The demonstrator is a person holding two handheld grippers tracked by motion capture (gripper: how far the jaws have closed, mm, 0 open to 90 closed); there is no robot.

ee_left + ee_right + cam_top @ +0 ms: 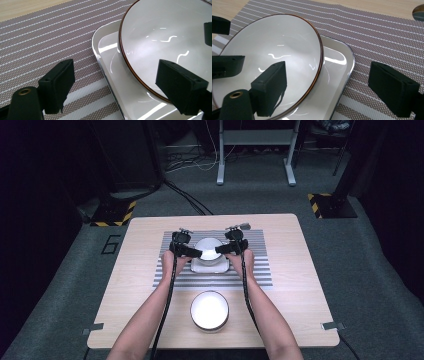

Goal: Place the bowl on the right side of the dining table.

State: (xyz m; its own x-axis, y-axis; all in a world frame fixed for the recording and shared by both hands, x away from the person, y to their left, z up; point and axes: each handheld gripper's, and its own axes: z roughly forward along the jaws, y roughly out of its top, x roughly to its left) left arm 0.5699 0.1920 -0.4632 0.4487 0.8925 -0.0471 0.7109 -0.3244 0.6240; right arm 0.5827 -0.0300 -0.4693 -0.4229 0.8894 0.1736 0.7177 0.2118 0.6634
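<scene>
- Nearest to me, on the bare wooden table (pixel 125 285) on my side of the striped placemat (pixel 250 270), sits a second round white bowl (pixel 209 310), well apart from the action.
- Further out, the main bowl (pixel 208 247) sits inside a white squarish tray (pixel 212 266), which rests on the placemat.
- My left gripper (pixel 200 253) and right gripper (pixel 218 250) are at opposite sides of that bowl. Both have their jaws spread wide, each straddling the rim, pads not pressing on it as far as I can see. So nothing is held right now.
- Looks: glossy white inside, thin brown line around the rim (pixel 125 60), shallow with sloped walls (pixel 274 50).
- Handling guess: glazed ceramic, so stiff, a bit heavy, slick and chippable. I'd pinch the rim on both sides, one pad inside and one outside, and lift level so it doesn't slide out or clink the tray.
- Beyond the placemat, it's just more table.
</scene>
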